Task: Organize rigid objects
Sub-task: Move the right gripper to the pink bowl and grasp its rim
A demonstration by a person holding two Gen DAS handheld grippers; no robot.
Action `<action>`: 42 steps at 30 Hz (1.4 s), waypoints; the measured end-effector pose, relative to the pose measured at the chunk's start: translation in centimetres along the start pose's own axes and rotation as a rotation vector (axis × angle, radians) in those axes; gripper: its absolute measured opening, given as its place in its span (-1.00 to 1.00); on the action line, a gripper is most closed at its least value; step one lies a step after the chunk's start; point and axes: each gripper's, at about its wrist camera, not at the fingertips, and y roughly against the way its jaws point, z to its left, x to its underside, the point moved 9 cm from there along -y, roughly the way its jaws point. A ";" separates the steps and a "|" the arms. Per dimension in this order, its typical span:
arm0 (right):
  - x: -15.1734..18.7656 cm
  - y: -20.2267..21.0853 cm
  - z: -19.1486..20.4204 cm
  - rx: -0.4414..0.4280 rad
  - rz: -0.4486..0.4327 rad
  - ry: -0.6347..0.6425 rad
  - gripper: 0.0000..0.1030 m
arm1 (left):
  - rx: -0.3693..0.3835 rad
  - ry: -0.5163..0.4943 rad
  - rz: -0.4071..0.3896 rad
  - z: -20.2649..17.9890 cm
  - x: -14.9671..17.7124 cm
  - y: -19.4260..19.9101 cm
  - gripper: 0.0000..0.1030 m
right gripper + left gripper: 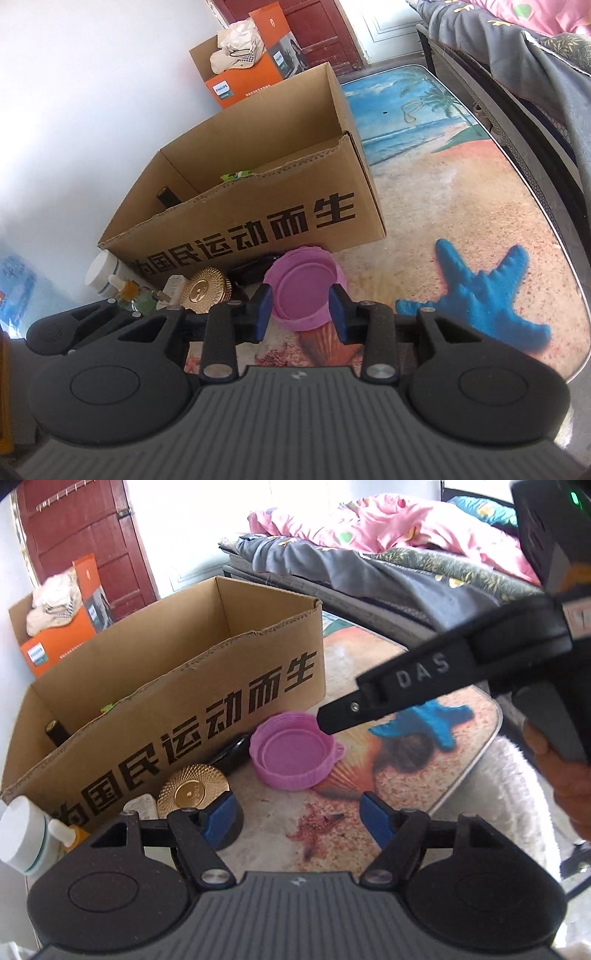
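**Pink dish lies ahead of both open hand-held grippers**

On the table (pixel 461 206), with its beach-scene print, small things line the front of the open cardboard box (pixel 258 206): a white jar (pixel 101 273), a small amber bottle (pixel 127 290), then a gold ribbed lid (pixel 192 792). The left hand-held gripper (pixel 297 818) has its blue pads spread wide with nothing between them; the gold lid sits just beyond its left pad. Further right, the pink round dish (pixel 303 286) rests against the box, ahead of the right hand-held gripper (pixel 304 310), whose jaws stand apart, gripping nothing. A blue starfish print (pixel 480 295) lies to the right.
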 end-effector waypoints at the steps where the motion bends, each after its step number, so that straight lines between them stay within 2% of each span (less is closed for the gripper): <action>1: -0.2 -0.3 -0.1 0.004 0.003 0.012 -0.31 | -0.013 -0.014 -0.006 -0.2 -0.1 -0.4 0.45; 4: -0.7 -1.4 0.0 0.012 0.012 0.043 -0.23 | -0.052 -0.043 -0.006 -0.8 -0.4 -1.8 0.45; 13: -1.1 -4.8 0.1 0.029 0.042 0.124 -0.25 | -0.095 -0.020 0.045 -0.5 -0.6 -4.6 0.42; 16: -1.1 -5.4 -0.2 0.034 0.050 0.117 -0.45 | -0.085 -0.006 0.043 -0.3 -0.8 -4.9 0.40; 18: -0.9 -5.5 -0.4 0.026 0.056 0.099 -0.66 | -0.066 0.004 0.042 -0.2 -0.9 -5.0 0.36; 19: -0.8 -5.5 -0.4 0.016 0.060 0.087 -0.68 | -0.059 0.008 0.043 -0.2 -0.9 -5.0 0.36; 25: 0.4 -4.6 -0.6 0.010 0.076 0.052 -0.71 | -0.041 -0.001 0.037 -0.5 -0.9 -4.8 0.36; 36: 4.5 -2.2 1.4 -0.009 0.116 0.015 -0.66 | 0.027 -0.016 0.043 -0.7 3.2 -1.0 0.36; 42: 4.8 -1.7 2.0 0.001 0.107 0.034 -0.64 | 0.044 -0.023 0.054 -0.5 4.3 -0.1 0.37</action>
